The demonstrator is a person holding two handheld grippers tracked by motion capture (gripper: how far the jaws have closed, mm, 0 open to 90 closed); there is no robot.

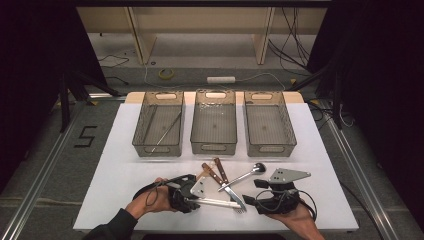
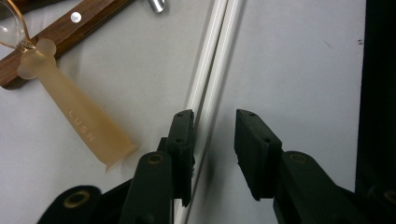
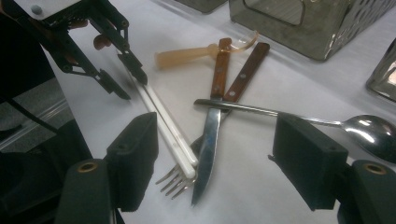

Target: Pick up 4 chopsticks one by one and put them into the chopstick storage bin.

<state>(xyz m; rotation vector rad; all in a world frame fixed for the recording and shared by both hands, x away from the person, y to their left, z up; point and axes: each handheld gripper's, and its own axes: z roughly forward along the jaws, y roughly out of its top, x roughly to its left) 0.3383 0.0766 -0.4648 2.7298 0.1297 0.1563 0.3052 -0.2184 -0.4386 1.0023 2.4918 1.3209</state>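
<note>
Left gripper view has my left gripper [image 2: 214,140] straddling the 2 thin white plastic chopsticks [image 2: 212,70], which lie side by side on the white table [image 2: 303,70]: 1 black pad [image 2: 183,135] sits against the near stick, the other pad [image 2: 254,149] stands off with bare table between, so the jaws are narrowed but not yet pinching. Judging by look, the sticks are light, stiff, glossy and likely slippery, and being round and low they may roll or splay apart; I would take both together near mid-length, pads square across them. Just beyond my jaws to one side lies the translucent amber plastic handle [image 2: 74,116] across a brown wooden riveted handle [image 2: 70,32]. From the right gripper view, the chopsticks [image 3: 163,121] end beside a steel fork's tines [image 3: 175,182] and a wooden-handled steel knife [image 3: 210,140], with a steel spoon [image 3: 369,130] beyond. My right gripper [image 3: 224,168] hangs spread wide, holding nothing, just short of that pile.
</note>
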